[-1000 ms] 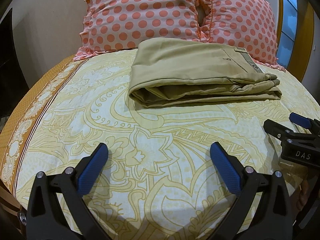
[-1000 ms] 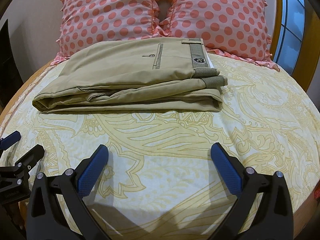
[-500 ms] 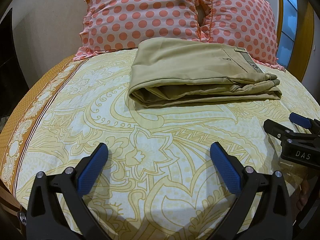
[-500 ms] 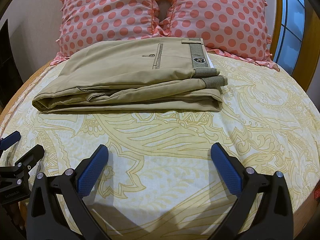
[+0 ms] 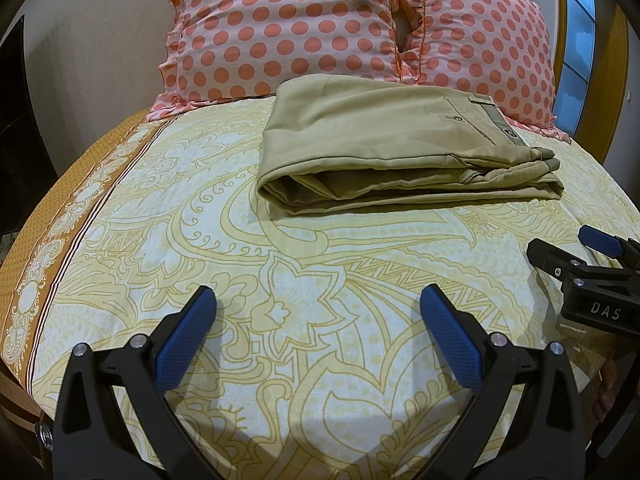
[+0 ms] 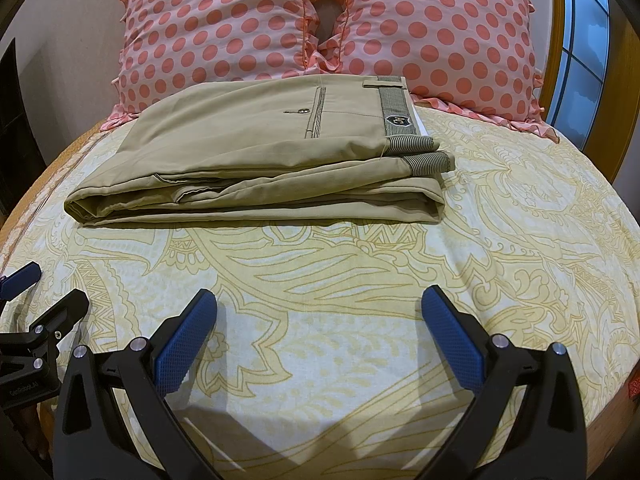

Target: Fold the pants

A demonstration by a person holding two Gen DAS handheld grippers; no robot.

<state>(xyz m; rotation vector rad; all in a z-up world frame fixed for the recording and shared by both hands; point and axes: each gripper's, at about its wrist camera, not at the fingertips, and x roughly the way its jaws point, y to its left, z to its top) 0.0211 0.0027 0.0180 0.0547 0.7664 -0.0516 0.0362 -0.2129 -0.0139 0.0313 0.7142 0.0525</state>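
1. Two pieces of writing can be read: "DAS" in pale letters on the black body of the right gripper [image 5: 596, 256] where it enters the left wrist view from the right edge, and small lettering that looks like "GeoRobot.AI" on the left gripper [image 6: 40, 292] at the left edge of the right wrist view. The pants [image 6: 260, 164] carry a dark shield-shaped badge [image 6: 394, 121] on the striped waistband; its mark is too small to read.
2. Seen from its own camera, the left gripper [image 5: 318, 300] has its blue-padded fingers [image 5: 186, 338] spread wide apart, holding nothing, hovering over the patterned yellow bedsheet [image 5: 304, 292].
3. In its own view the right gripper [image 6: 319, 300] stands likewise wide apart and empty, its blue pads [image 6: 454, 338] above the bedsheet [image 6: 520, 240].
4. The khaki pants [image 5: 384, 148] lie folded in a flat stack farther up the bed, well apart from both grippers, ahead of their fingertips and touching neither.
5. Just behind the stack stand two pink polka-dot pillows [image 6: 224, 20].
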